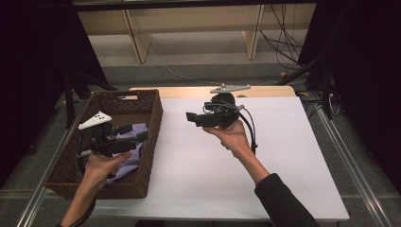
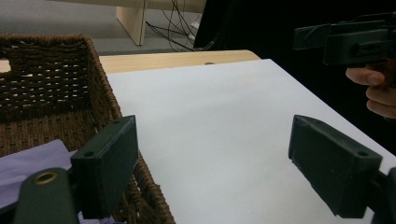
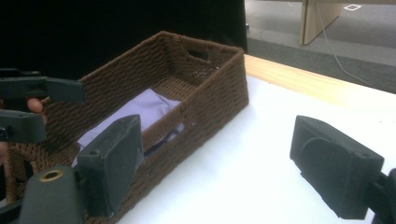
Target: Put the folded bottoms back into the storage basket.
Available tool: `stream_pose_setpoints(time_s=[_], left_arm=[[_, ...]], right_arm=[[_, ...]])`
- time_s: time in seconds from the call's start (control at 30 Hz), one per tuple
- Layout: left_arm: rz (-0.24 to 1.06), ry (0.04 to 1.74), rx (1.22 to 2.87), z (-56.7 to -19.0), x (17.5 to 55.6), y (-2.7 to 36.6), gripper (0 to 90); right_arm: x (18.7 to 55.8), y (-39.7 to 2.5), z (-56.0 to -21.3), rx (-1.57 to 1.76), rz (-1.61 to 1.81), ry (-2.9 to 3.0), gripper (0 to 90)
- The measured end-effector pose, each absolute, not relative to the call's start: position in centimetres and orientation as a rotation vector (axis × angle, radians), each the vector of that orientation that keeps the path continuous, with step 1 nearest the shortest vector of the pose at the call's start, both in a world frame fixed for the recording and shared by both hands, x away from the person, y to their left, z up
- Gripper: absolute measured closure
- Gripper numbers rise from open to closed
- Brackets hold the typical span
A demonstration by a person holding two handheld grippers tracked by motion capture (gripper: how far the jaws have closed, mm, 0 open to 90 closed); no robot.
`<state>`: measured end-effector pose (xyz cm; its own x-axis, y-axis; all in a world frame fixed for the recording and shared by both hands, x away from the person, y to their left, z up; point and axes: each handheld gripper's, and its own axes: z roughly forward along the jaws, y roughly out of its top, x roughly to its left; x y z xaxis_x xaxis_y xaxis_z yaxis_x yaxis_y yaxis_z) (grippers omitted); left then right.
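The basket (image 1: pixel 150 124) is the landmark here. Starting at the left, the left gripper (image 1: pixel 137 133) hangs over the basket's right half, above the cloth (image 1: pixel 135 144), with its jaws spread wide and nothing between them. In the left gripper view those jaws frame the basket's near wall (image 2: pixel 100 100) and the bare white table (image 2: pixel 219 130) to the right of it.

The cloth lies inside the basket, on its floor, toward the near-right corner. It is pale lilac, soft and folded flat, with a few loose edges; the right gripper view shows it (image 3: pixel 140 112) resting just behind the basket's woven wall, one corner tucked against it.

Judging from this, the step in hand is either finishing the drop or reaching back for the cloth. To do it well, lift the left gripper straight up so a jaw does not snag a fold or catch the wicker rim, and keep the jaws wide until clear.

To the right of the basket, well apart from it, the right gripper (image 1: pixel 194 118) is held above the table, pointing back toward the basket, jaws open and empty.
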<state>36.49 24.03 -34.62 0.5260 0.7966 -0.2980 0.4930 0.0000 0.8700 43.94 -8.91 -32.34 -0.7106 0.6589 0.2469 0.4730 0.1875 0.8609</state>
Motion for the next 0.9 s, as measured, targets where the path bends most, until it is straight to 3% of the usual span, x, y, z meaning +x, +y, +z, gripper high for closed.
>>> stream_pose_setpoints(time_s=[0.9], left_arm=[[0.294,1.043,1.684,-36.0,35.7,20.1,16.1]], right_arm=[[40.6,-14.1,-34.1,1.095,1.565,2.206,18.5]])
